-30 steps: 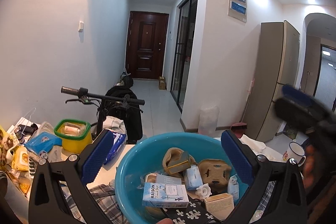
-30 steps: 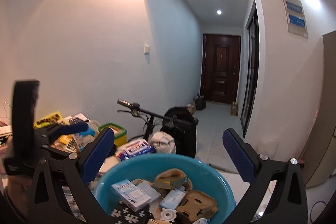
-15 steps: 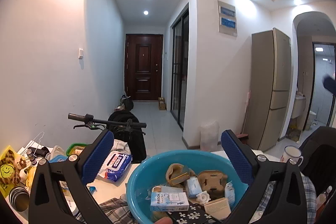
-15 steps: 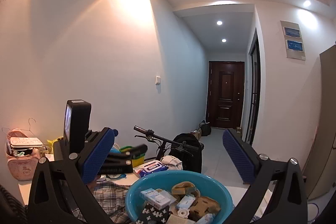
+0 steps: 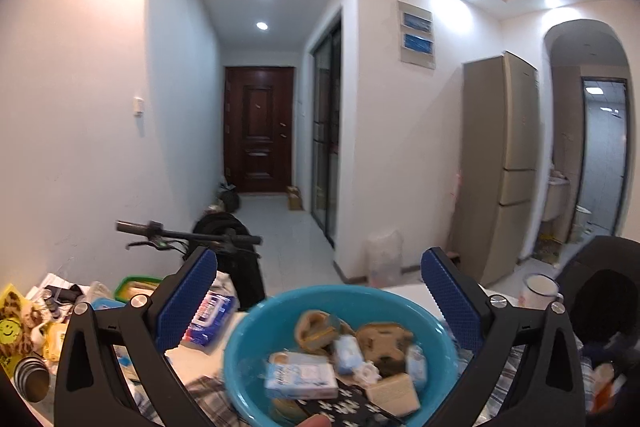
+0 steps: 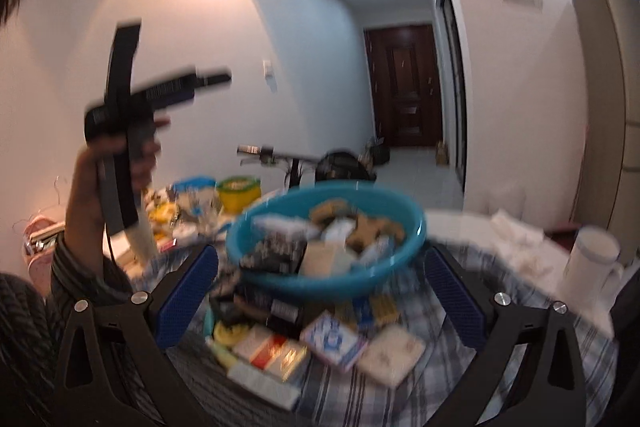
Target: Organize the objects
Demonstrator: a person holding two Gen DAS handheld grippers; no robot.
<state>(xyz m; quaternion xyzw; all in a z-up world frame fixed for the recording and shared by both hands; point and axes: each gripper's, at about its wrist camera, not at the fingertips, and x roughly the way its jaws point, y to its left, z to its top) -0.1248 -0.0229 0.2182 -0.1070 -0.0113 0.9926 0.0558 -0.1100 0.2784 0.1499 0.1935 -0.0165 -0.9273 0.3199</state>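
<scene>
My left gripper [image 5: 319, 301], blue pads spread wide and empty, hangs above a round turquoise plastic basin [image 5: 240, 359] heaped with small boxes and packets on the cluttered table; a white mug [image 5: 538, 291] stands right.

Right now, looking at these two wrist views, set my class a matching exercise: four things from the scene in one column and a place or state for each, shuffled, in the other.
Things:
1. teal basin
2. white mug
3. green-rimmed yellow tub
4. right gripper

Places or states:
A. jaws wide open, holding nothing
B. holds small boxes and packets
C. at the table's right edge
D. beyond the basin, to its left, near the handlebar

Pairs: 1-B, 2-C, 3-D, 4-A
</scene>
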